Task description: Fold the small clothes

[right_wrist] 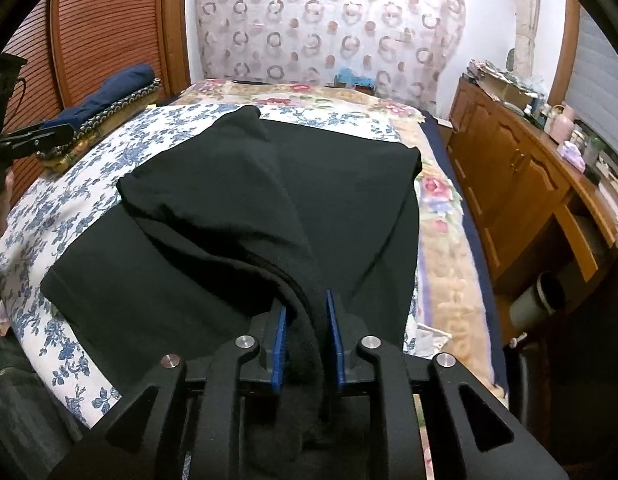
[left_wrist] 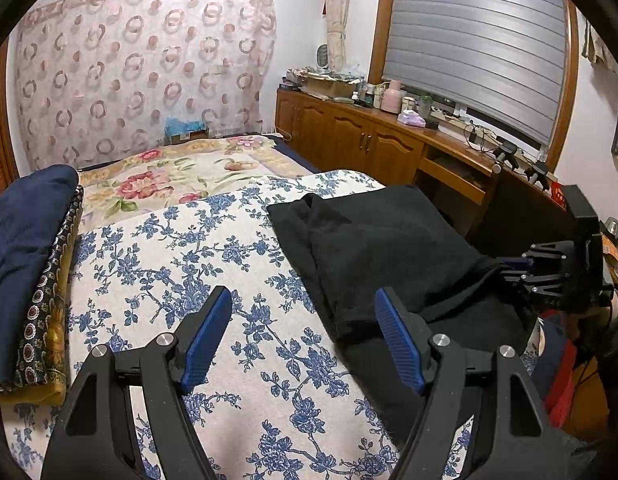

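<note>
A black garment [left_wrist: 389,240] lies partly folded on the blue-flowered bedspread [left_wrist: 189,240], one layer turned over on top. In the right wrist view the black garment [right_wrist: 229,200] spreads ahead, and a bunched fold of it runs back between the fingers of my right gripper [right_wrist: 307,300]. The blue pads [right_wrist: 280,344] stand a little apart beside that fold and do not pinch it. My left gripper [left_wrist: 304,296] hangs open above the bedspread with nothing between its fingers, its right finger just over the garment's near left edge. My right gripper [left_wrist: 549,276] also shows at the garment's right edge.
A folded stack with a navy piece [left_wrist: 25,248] on top sits at the bed's left side, also seen as the navy stack [right_wrist: 121,84]. A wooden cabinet [left_wrist: 349,136] with cluttered top runs along the right. A rose-patterned blanket [left_wrist: 169,176] covers the far bed.
</note>
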`<action>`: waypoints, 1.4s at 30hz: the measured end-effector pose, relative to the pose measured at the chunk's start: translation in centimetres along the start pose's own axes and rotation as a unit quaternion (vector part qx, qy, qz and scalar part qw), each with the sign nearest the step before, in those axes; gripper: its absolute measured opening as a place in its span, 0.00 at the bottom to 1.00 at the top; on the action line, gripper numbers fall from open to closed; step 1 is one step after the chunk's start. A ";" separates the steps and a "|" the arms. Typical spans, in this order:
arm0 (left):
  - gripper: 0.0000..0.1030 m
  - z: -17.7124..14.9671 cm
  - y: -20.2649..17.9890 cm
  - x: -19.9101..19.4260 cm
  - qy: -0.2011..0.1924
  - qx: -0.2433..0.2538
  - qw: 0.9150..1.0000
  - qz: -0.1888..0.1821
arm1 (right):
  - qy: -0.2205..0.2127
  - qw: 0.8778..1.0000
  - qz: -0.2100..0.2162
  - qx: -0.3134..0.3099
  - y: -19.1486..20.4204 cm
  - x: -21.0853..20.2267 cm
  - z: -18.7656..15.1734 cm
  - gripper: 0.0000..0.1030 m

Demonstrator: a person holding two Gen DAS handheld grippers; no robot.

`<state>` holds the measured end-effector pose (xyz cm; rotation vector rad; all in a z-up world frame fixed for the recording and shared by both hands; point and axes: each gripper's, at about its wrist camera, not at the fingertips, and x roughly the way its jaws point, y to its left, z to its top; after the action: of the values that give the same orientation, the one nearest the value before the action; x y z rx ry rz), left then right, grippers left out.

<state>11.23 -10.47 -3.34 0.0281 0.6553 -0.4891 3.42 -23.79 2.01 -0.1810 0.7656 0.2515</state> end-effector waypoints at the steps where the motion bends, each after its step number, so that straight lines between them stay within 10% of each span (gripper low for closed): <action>1: 0.73 0.0 -0.1 -0.1 0.000 0.000 1.000 0.001 | -0.003 1.000 -0.003 -0.003 -0.2 -0.4 0.0 0.27; 6: 0.73 0.0 -0.1 -0.4 -0.004 -0.001 1.000 0.005 | -0.013 1.000 -0.018 -0.020 0.5 -1.6 0.2 0.51; 18: 0.73 -0.4 0.8 -0.7 -0.010 -0.009 1.000 0.013 | -0.044 0.997 0.047 -0.048 5.1 0.8 3.6 0.52; 42: 0.73 -1.5 2.1 -0.5 -0.006 -0.023 1.000 0.015 | 0.029 0.985 0.122 -0.122 12.1 10.8 7.4 0.51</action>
<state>10.92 -8.08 -4.52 -0.0084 0.6523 -0.4444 12.31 -8.70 -1.20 -0.3277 0.8149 0.5763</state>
